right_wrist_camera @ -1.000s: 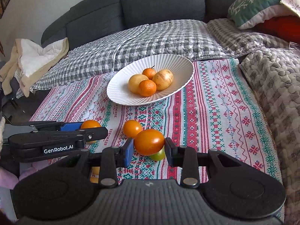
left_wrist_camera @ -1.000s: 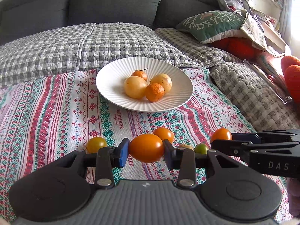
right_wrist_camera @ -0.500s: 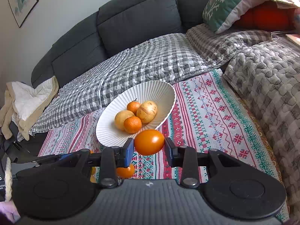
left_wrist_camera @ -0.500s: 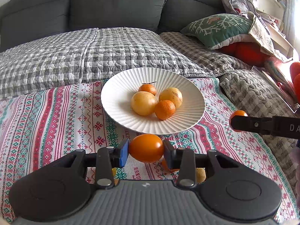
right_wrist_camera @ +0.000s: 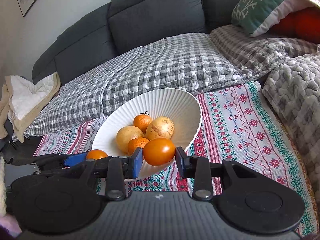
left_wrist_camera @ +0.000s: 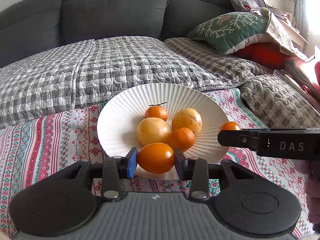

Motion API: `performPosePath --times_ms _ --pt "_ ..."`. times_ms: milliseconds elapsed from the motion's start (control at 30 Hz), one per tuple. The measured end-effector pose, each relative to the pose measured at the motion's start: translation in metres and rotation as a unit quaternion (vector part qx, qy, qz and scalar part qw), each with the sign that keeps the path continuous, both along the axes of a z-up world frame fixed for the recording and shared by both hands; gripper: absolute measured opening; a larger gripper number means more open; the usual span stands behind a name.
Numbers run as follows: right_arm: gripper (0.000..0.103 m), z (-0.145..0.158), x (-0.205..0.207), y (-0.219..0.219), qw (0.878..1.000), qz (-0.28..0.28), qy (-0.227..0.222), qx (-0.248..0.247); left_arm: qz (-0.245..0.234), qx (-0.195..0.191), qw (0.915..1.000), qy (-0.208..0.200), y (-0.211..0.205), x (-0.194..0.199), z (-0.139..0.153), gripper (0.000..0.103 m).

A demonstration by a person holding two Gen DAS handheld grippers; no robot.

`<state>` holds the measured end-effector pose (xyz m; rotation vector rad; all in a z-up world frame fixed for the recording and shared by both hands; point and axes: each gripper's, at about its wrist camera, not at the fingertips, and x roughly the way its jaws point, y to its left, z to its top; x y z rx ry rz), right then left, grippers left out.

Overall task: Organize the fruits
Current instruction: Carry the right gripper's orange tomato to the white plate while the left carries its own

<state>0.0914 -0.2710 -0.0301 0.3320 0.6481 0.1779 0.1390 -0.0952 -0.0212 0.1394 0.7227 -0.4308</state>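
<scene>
Orange tomatoes (left_wrist_camera: 156, 157) (right_wrist_camera: 159, 151) now at white plate (left_wrist_camera: 116, 124) rim, tools (left_wrist_camera: 156, 161) (right_wrist_camera: 159, 161) advanced

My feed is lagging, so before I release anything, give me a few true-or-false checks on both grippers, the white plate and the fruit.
1. The left gripper is clamped on a smooth orange tomato. True.
2. The right gripper is empty. False: it holds a second orange tomato.
3. The ribbed white plate holds two mandarins and two yellow fruits. True.
4. The plate sits on the grey checked quilt. False: it rests on the red-and-green patterned cloth.
</scene>
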Motion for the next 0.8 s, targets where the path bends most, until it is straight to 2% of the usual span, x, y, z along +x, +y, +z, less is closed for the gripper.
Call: performPosePath --times_ms 233,433,533,567,633,700,800 --pt "0.032 -0.003 0.012 0.007 1.000 0.016 -0.007 -0.022 -0.023 0.018 0.9996 -0.004 -0.007 0.013 -0.010 0.028" --pt "0.032 -0.005 0.016 0.012 0.999 0.022 -0.010 -0.041 -0.020 0.021 0.9996 -0.004 -0.007 0.020 -0.018 0.028" --pt "0.035 -0.004 0.016 0.013 0.999 0.023 -0.015 -0.042 -0.020 0.024 0.9995 -0.008 -0.007 0.020 -0.019 0.028" --pt "0.041 -0.004 0.015 0.013 0.999 0.024 -0.016 -0.040 -0.018 0.025 0.9994 -0.012 -0.007 0.020 -0.020 0.029" --pt "0.048 -0.002 0.014 0.012 0.999 0.027 -0.018 -0.036 -0.016 0.023 0.9995 -0.016 -0.006 0.018 -0.020 0.035" --pt "0.049 0.000 0.013 0.012 0.999 0.027 -0.019 -0.037 -0.012 0.021 0.9996 -0.017 -0.004 0.016 -0.020 0.043" --pt "0.054 0.003 0.011 0.011 0.999 0.024 -0.018 -0.039 -0.011 0.019 0.9997 -0.014 -0.002 0.011 -0.016 0.059"
